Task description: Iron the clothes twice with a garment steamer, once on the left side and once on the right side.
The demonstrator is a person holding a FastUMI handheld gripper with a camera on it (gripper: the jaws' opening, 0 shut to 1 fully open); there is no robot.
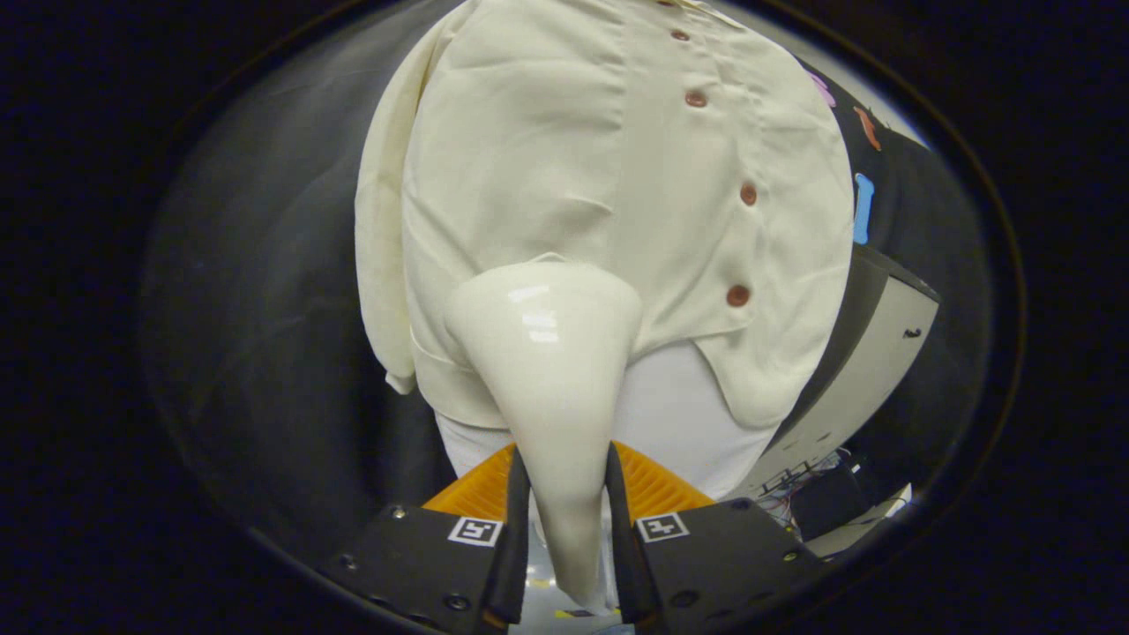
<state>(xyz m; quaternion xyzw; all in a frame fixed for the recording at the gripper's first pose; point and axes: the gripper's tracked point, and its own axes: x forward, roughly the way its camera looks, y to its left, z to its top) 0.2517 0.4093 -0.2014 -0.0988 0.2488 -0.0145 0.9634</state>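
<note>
Garment steamer (551, 370) clamped by its handle between near-closed jaws of gripper (564, 494). Head touches cream button shirt (564, 150) near the hem.

Path ahead blocked by cream buttoned cloth shirt (564, 176), touched by glossy cream steamer head (547, 353) clamped in gripper (564, 494); free room seen to shirt's left.

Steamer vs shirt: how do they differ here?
The steamer is glossy and hard, with light glinting off it; the shirt is matte, creased cloth. The steamer is clamped between the gripper fingers; the shirt hangs beyond them, its front buttoned. The steamer's head is against the shirt's lower front. Both are cream.
</note>
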